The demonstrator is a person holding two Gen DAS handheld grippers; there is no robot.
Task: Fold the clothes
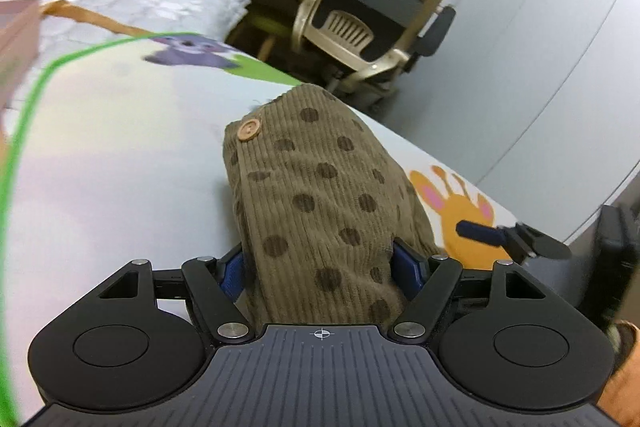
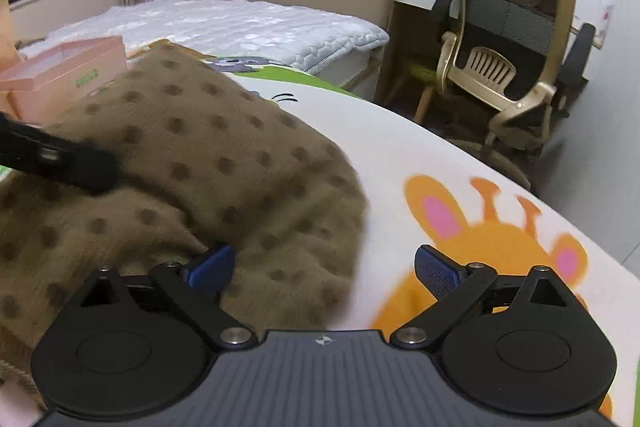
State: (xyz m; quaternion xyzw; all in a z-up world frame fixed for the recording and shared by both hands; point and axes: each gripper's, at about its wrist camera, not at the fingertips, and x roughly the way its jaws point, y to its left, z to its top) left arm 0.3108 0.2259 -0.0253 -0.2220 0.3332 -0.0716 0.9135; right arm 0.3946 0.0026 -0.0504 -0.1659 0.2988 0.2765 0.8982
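Your left gripper clamps the brown dotted garment, which rises toward 12 o'clock over the cartoon-print mat. Your right gripper hangs wide apart, holding nothing, the garment's edge under its 9 o'clock finger.

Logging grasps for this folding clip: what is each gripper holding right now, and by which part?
The left gripper grips the brown dotted corduroy garment by a bunched end opposite its button. The right gripper is open, holding nothing.
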